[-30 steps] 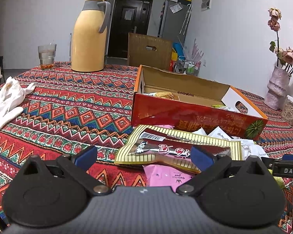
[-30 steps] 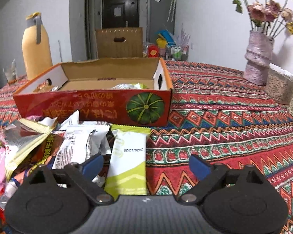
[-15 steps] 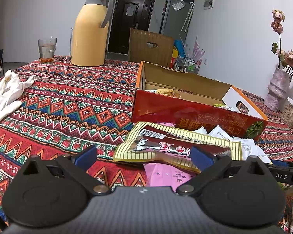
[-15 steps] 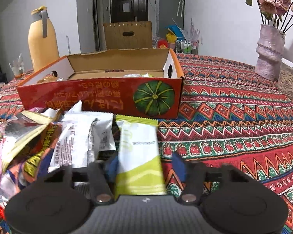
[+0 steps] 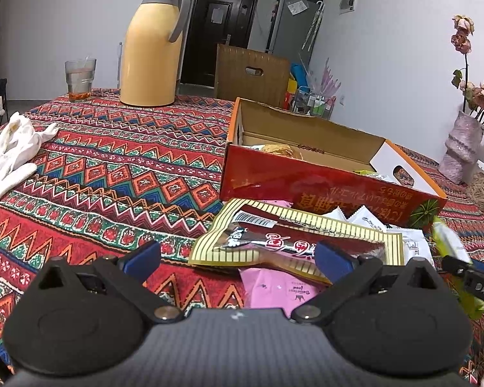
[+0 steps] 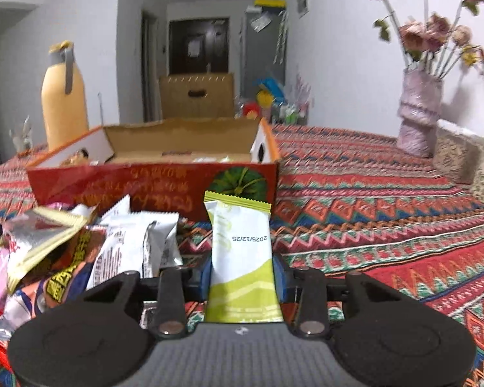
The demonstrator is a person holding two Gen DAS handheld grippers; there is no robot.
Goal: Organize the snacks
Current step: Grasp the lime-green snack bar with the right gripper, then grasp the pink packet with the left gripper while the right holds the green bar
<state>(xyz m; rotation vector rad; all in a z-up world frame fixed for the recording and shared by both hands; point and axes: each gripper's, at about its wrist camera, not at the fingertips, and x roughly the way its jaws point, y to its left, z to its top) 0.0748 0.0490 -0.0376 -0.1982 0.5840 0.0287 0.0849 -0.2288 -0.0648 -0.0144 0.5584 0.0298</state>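
Observation:
My right gripper is shut on a green and white snack packet and holds it lifted, tilted up, in front of the open red cardboard box. That packet also shows at the right edge of the left wrist view. My left gripper is open and empty, just short of a striped dark-red snack bag lying on a pink packet. The box holds a few snacks. A pile of white and silver packets lies left of the held packet.
A yellow thermos jug and a glass stand at the table's far side. White gloves lie at the left. A vase of dried flowers stands at the right. A patterned cloth covers the table.
My right gripper closed on the green and white packet and lifted it off the table. My left gripper stayed open and shifted only slightly.

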